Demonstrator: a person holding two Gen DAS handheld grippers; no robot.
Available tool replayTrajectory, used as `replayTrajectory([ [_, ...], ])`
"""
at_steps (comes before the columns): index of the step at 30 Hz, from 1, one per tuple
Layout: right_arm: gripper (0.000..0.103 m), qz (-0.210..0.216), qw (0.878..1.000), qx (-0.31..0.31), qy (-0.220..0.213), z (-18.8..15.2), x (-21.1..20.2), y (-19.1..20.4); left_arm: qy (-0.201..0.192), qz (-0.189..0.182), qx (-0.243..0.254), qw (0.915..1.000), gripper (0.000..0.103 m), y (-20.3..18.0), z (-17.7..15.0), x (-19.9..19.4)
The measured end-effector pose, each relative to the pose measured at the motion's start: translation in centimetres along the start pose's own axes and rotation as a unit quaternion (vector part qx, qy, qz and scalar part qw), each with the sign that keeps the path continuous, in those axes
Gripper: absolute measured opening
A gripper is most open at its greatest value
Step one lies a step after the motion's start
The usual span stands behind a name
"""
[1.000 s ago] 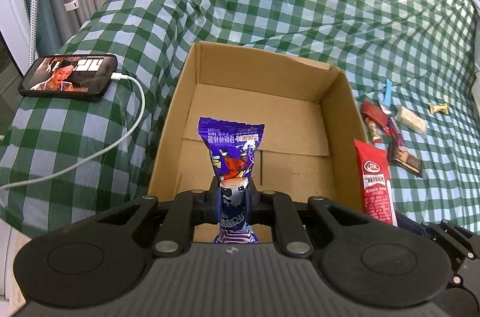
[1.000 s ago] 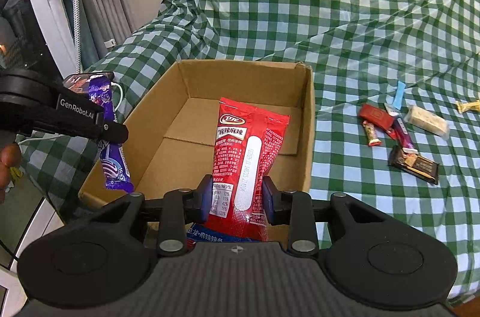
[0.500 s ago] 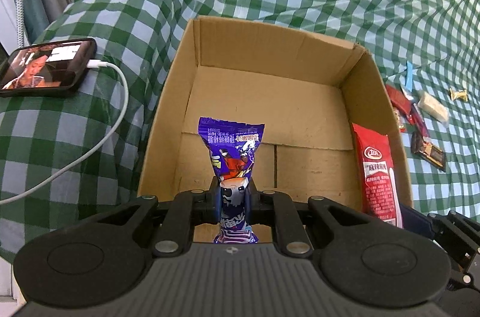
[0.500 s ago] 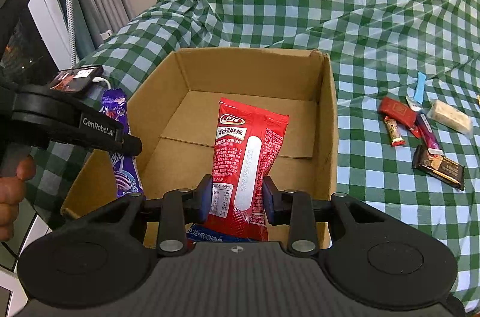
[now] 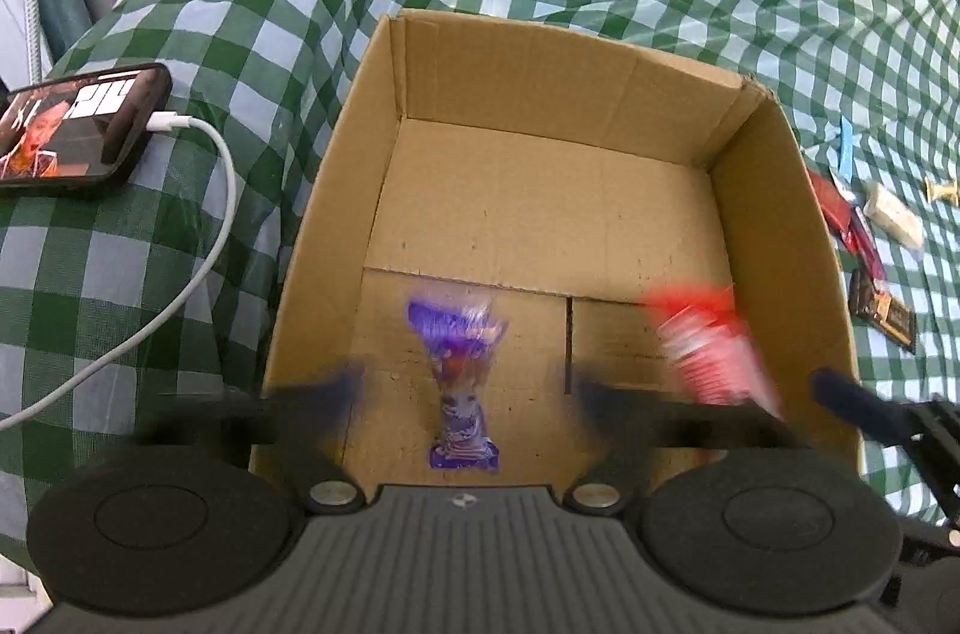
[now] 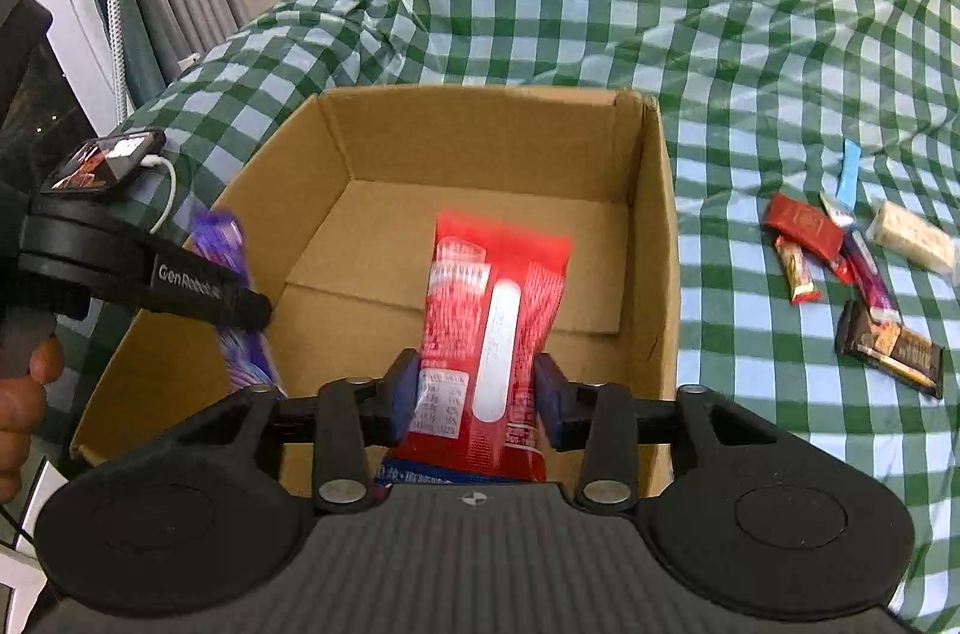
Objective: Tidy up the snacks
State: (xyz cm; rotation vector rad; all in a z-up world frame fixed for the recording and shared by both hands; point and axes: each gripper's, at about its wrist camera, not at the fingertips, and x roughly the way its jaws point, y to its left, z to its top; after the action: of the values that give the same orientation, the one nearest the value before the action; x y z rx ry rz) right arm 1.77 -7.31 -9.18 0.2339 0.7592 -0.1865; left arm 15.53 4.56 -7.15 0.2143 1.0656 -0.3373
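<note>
An open cardboard box point(image 5: 558, 190) sits on the green checked cloth; it also shows in the right wrist view point(image 6: 480, 142). My left gripper point(image 5: 462, 388) is open wide above the box's near end, its fingers blurred and far apart. The purple snack packet point(image 5: 459, 364) is free between them, blurred, inside the box. My right gripper point(image 6: 477, 394) has its pads spread a little beside the red snack packet point(image 6: 492, 328), which is blurred over the box. The red packet also shows in the left wrist view point(image 5: 711, 352).
Several small snacks point(image 6: 852, 262) lie on the cloth right of the box. A phone point(image 5: 78, 124) with a white cable lies left of the box. Curtains hang at the far left. The left gripper's arm point(image 6: 144, 268) crosses the box's left wall.
My left gripper has opened wide and let go of the purple packet, which drops into the box. My right gripper's pads have parted and the red packet is slipping down.
</note>
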Motion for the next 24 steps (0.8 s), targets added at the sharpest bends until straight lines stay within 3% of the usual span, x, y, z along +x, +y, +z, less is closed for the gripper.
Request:
replayTrajectory([
  [2, 0.09, -0.003, 1.0, -0.007, -0.012, 0.2, -0.4, 0.2, -0.009, 0.009, -0.005, 0.9999, 0.103, 0.2, -0.1, -0.6],
  [3, 0.092, -0.007, 1.0, -0.01, -0.021, 0.1, -0.8, 0.4, -0.008, 0.013, -0.002, 0.9999, 0.103, 0.2, -0.2, -0.8],
  [9, 0.096, 0.001, 1.0, 0.003, 0.002, -1.2, -2.8, 0.6, -0.009, 0.02, 0.003, 0.9998, 0.103, 0.6, -2.3, -3.0],
  [15, 0.099, 0.008, 0.999, 0.025, 0.026, -4.0, -6.2, 1.4, -0.008, 0.019, 0.007, 0.9998, 0.103, 0.7, -6.5, -6.4],
  [24, 0.1, -0.002, 1.0, 0.007, -0.011, -5.6, -11.9, 3.0, -0.032, 0.017, 0.013, 0.9992, 0.103, 0.5, -11.3, -11.5],
])
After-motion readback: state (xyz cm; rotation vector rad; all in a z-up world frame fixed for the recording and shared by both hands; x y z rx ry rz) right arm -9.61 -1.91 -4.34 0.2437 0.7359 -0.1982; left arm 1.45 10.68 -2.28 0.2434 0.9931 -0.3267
